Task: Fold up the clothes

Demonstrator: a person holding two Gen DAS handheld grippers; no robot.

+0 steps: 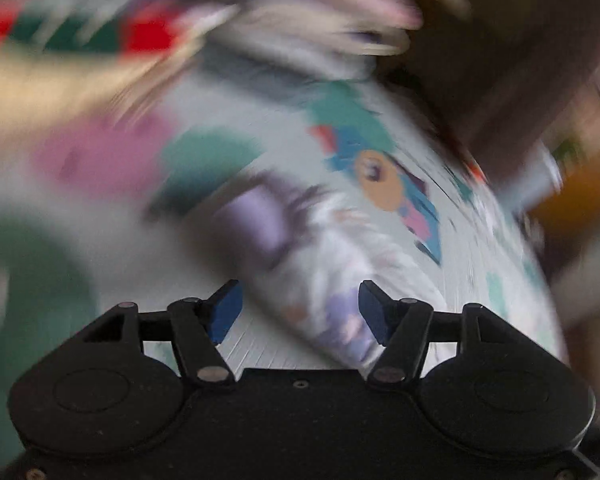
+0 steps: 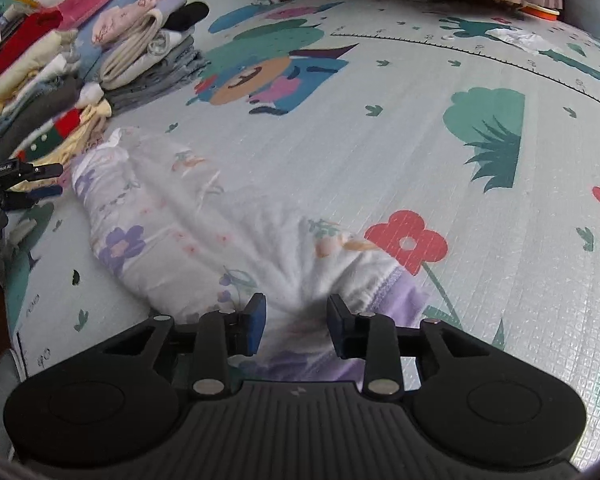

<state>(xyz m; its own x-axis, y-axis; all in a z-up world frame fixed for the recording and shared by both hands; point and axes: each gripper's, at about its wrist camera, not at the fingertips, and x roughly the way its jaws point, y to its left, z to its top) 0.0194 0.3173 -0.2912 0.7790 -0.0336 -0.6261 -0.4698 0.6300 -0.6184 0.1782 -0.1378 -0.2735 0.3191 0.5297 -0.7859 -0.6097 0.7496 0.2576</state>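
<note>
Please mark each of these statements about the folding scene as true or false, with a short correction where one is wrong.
1. The white floral garment lies on the play mat. True.
2. The right gripper is shut tight with nothing between its fingers. False: its fingers stand apart, with the garment's bunched end between them.
3. Stacks of folded clothes sit at the mat's far left in the right wrist view. True.
4. The left gripper carries the garment in the air. False: its fingers are apart and hold nothing, and the garment lies on the mat.
5. The left wrist view is sharp. False: it is heavily motion-blurred.
</note>
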